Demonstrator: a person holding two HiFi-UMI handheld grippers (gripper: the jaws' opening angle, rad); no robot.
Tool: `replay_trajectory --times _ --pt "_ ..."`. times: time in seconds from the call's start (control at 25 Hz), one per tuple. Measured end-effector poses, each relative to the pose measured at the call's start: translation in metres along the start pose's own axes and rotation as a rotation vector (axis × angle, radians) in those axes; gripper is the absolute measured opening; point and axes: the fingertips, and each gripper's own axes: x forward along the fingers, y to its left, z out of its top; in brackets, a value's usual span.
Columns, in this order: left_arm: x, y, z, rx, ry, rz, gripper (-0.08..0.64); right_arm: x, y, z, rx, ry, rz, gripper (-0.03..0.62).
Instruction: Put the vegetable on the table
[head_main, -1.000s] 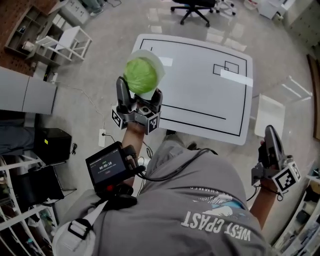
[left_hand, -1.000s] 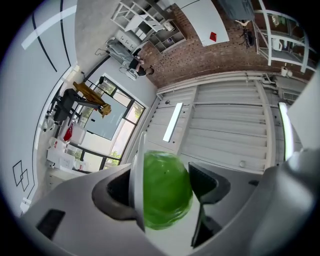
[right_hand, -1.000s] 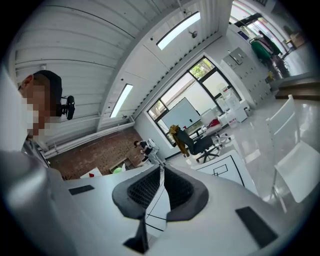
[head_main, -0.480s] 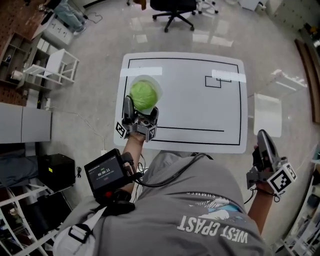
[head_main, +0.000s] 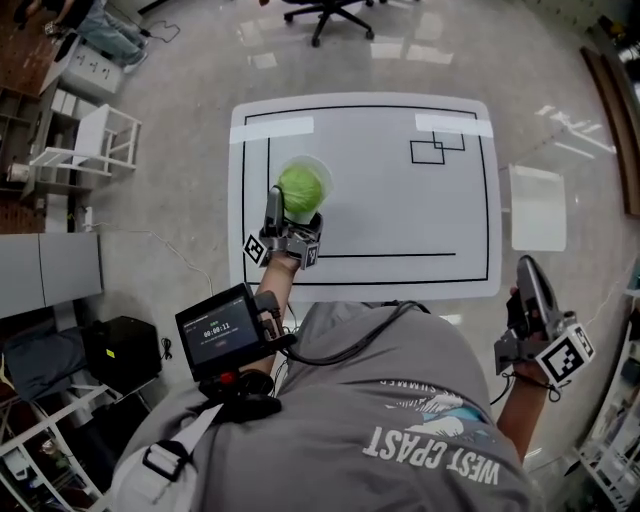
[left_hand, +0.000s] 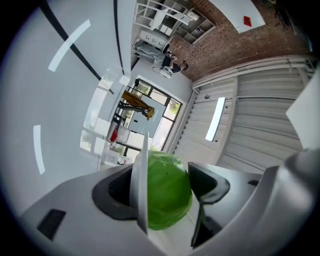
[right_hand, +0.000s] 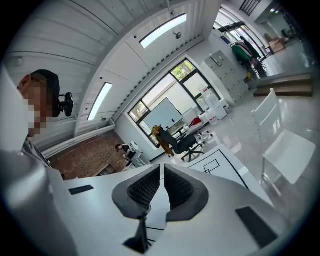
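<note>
Left gripper (head_main: 295, 210) pinches the vegetable (head_main: 304, 186) over the table (head_main: 400, 200), nine-o'clock side, mid-placement; next it likely needs lowering, then spreading its jaws.

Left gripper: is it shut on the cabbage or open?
Shut: in its own view, the left gripper has both jaws pressed against the cabbage.

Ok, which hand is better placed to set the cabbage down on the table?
Left. The left gripper is shut on the cabbage over the white table; the right gripper, jaws together and empty, hangs beyond its edge.
</note>
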Motion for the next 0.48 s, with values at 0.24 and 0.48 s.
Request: replay_trajectory --times 0.24,0.48 --pt "-0.029 0.033 -0.001 0.012 0.004 0.149 0.321 -0.006 0.005 -0.005 0.002 -0.006 -0.013 0.009" --pt "-0.050 0.060 0.003 0.042 0.007 0.314 0.321 -0.001 0.003 -0.008 0.012 0.002 -0.007 0.009"
